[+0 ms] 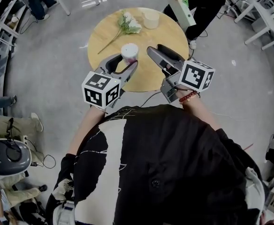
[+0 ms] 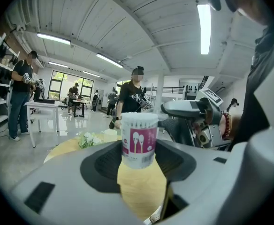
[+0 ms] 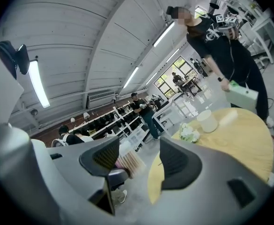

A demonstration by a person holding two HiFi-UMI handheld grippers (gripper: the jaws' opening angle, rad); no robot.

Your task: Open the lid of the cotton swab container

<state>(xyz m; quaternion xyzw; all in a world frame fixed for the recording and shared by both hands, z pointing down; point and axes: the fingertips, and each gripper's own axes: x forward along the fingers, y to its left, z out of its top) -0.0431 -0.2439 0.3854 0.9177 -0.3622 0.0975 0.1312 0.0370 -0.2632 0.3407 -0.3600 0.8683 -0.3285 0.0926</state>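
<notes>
The cotton swab container (image 1: pixel 129 53) is a small white and pink tub with swab pictures, near the front of the round wooden table (image 1: pixel 109 34). My left gripper (image 1: pixel 126 60) is shut on its body. In the left gripper view the container (image 2: pixel 139 140) sits upright between both pads, white swab tips showing at its top. A clear edge juts from the top's right side; I cannot tell how the lid stands. My right gripper (image 1: pixel 156 49) hovers just right of the tub, open. In the right gripper view (image 3: pixel 138 146) the container (image 3: pixel 127 162) shows beside the left jaw, untouched.
A white flower sprig (image 1: pixel 126 25) and a white cup (image 1: pixel 151 19) lie at the table's far side. A person holding a pale green box (image 1: pixel 185 11) stands beyond the table. A cable (image 1: pixel 151 96) hangs by the near edge. White tables stand at the room's edges.
</notes>
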